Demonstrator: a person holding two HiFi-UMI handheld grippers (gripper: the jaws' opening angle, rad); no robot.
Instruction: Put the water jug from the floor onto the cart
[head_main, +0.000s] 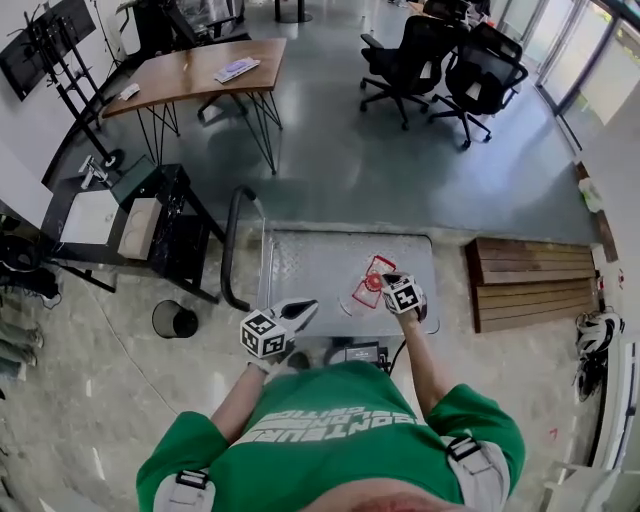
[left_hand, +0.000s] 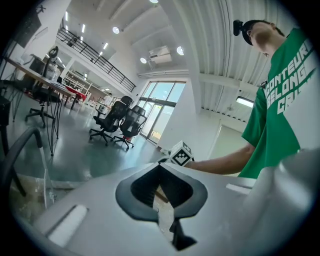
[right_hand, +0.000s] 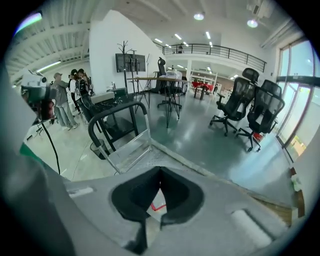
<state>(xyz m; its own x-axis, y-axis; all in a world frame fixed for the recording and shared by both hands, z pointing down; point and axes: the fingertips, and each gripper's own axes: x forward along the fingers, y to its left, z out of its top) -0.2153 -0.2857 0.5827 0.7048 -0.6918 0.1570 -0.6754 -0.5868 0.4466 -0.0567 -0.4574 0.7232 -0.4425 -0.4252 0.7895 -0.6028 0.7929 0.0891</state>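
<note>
The water jug, clear with a red handle frame and red cap, lies on the grey deck of the platform cart, right of its middle. My right gripper hangs just above the jug's near end, pointing steeply down. Its jaws are shut with nothing between them, and a bit of the jug's red frame shows through the gap behind them. My left gripper is held roughly level over the cart's near edge. Its jaws meet at the tips and hold nothing.
The cart's black push handle rises at its left end. A black bin and a black stand are left of the cart, and a wooden slatted bench right of it. A table and office chairs stand beyond. People stand at the far left.
</note>
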